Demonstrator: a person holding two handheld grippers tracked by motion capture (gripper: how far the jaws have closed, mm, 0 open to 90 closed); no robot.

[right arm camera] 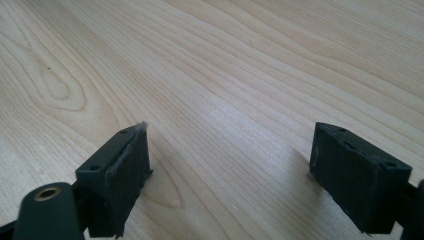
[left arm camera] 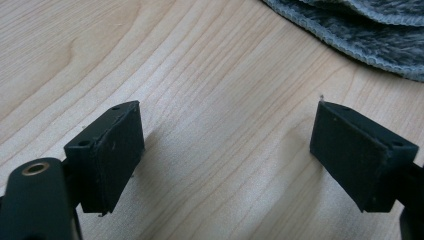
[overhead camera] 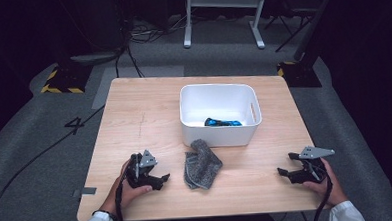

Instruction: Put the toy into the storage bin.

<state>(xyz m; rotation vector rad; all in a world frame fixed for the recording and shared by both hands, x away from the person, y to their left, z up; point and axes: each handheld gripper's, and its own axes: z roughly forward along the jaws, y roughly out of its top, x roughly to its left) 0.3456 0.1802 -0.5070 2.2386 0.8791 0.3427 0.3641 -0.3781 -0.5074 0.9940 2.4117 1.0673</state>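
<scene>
A crumpled grey cloth lies on the wooden table just in front of a white bin. Inside the bin sits a blue and black item. My left gripper rests on the table left of the cloth, open, nothing between its jaws. In the left gripper view the gripper stands over bare wood, with the cloth's edge at the upper right. My right gripper rests near the table's front right, open and empty. The right gripper view has the gripper over bare wood grain.
The floor beyond the table holds cables and a white stand's legs. Yellow and black striped bases sit at the far left and far right. Wood lies bare to the left of the bin.
</scene>
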